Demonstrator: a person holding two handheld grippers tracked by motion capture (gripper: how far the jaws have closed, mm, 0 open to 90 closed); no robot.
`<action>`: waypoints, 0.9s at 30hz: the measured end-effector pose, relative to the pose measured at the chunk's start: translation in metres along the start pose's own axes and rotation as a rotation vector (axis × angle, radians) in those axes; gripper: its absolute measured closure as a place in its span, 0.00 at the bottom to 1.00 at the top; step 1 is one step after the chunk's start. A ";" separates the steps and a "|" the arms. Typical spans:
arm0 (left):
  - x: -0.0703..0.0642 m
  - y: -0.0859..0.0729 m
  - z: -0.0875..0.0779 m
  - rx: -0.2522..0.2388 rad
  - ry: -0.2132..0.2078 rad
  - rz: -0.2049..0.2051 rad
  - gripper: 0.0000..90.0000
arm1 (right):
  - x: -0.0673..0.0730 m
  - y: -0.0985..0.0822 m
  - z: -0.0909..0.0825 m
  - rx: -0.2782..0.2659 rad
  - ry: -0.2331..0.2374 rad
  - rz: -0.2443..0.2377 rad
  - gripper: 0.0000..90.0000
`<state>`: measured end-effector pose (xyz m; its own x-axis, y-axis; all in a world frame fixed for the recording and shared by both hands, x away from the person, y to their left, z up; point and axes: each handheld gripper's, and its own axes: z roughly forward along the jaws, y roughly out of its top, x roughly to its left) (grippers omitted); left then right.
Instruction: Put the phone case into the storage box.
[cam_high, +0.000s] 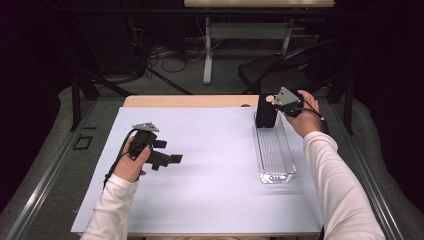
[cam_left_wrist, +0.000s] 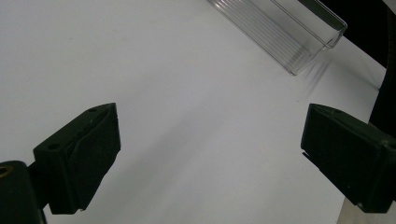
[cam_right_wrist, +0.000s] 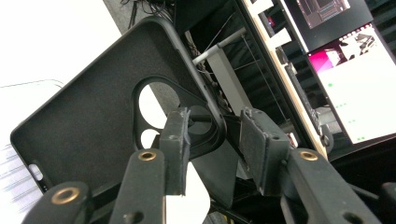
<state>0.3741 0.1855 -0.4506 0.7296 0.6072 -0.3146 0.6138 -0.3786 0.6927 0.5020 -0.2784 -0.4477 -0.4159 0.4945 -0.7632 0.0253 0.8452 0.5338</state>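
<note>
A black phone case (cam_high: 266, 111) stands upright at the far end of a clear plastic tray (cam_high: 274, 150). In the right gripper view the case (cam_right_wrist: 93, 112) shows its inner face and camera cut-out. My right gripper (cam_right_wrist: 215, 149) straddles the case's edge by that cut-out, and a gap shows between the edge and one pad, so the jaws are open. From above, the right gripper (cam_high: 272, 101) sits at the case's top. My left gripper (cam_high: 172, 160) hovers open over the white sheet (cam_high: 210, 165) at the left, with nothing between its fingers (cam_left_wrist: 79, 154). The tray's near end (cam_left_wrist: 285, 28) lies beyond it.
The white sheet covers most of the wooden table (cam_high: 190, 101). A dark chair (cam_high: 280, 75) and desk legs stand beyond the far edge. Lit monitors (cam_right_wrist: 355, 93) show behind the case in the right gripper view.
</note>
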 end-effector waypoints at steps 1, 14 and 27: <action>0.000 0.000 0.000 -0.002 0.001 -0.003 0.06 | 0.000 0.001 0.000 -0.003 -0.002 0.000 0.65; 0.001 0.003 -0.002 -0.011 -0.003 -0.001 0.06 | -0.003 0.007 -0.013 -0.035 -0.058 0.010 0.43; 0.000 0.007 0.000 -0.013 -0.014 0.013 0.06 | 0.004 0.015 -0.031 -0.006 -0.028 0.152 0.32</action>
<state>0.3787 0.1830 -0.4456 0.7415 0.5924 -0.3149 0.6006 -0.3769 0.7052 0.4728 -0.2696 -0.4315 -0.3818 0.6220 -0.6836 0.0804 0.7592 0.6459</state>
